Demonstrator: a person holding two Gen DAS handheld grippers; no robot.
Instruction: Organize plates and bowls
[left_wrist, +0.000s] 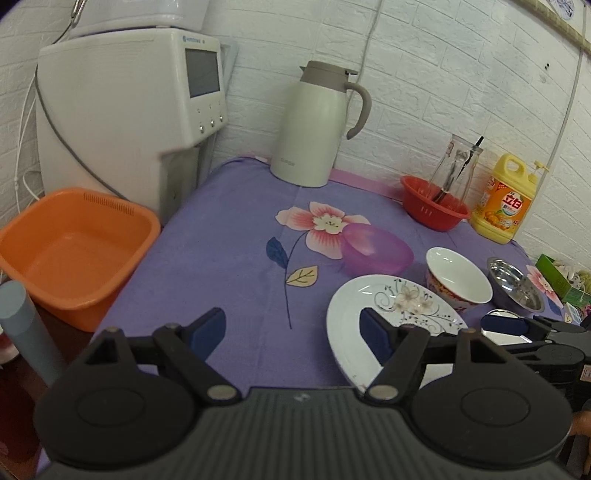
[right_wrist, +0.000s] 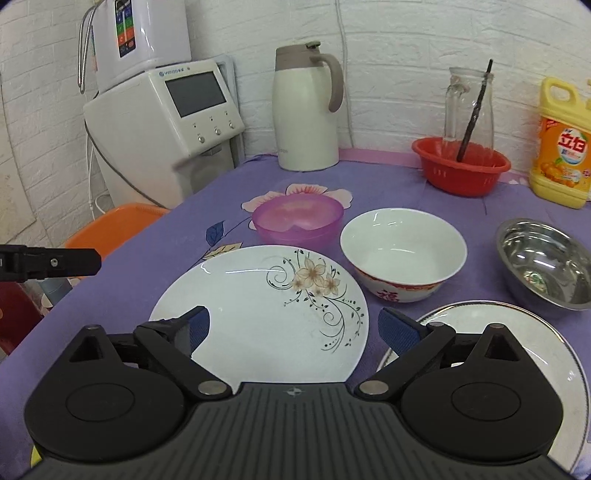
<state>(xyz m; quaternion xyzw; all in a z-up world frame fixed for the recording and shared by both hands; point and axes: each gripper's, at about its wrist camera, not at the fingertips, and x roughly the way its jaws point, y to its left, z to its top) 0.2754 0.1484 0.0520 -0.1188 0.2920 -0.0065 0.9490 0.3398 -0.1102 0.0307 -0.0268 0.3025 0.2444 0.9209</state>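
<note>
On the purple flowered cloth lies a white floral plate (right_wrist: 251, 295) (left_wrist: 369, 295). Behind it stand a purple plastic bowl (right_wrist: 297, 221) (left_wrist: 376, 251), a white bowl with a red band (right_wrist: 402, 247) (left_wrist: 458, 273) and a steel bowl (right_wrist: 546, 262) (left_wrist: 515, 282). A second, rimmed plate (right_wrist: 546, 354) lies at the near right. My right gripper (right_wrist: 297, 326) hovers open over the floral plate's near edge, holding nothing. My left gripper (left_wrist: 291, 330) is open and empty above the cloth just left of that plate. One of its fingers (right_wrist: 55, 264) shows in the right wrist view.
An orange basin (left_wrist: 74, 251) sits off the table's left edge below a white appliance (left_wrist: 122, 110). Against the brick wall stand a cream thermos jug (left_wrist: 314, 125), a red basket (left_wrist: 432, 206) holding a glass bottle, and a yellow detergent bottle (left_wrist: 506, 199).
</note>
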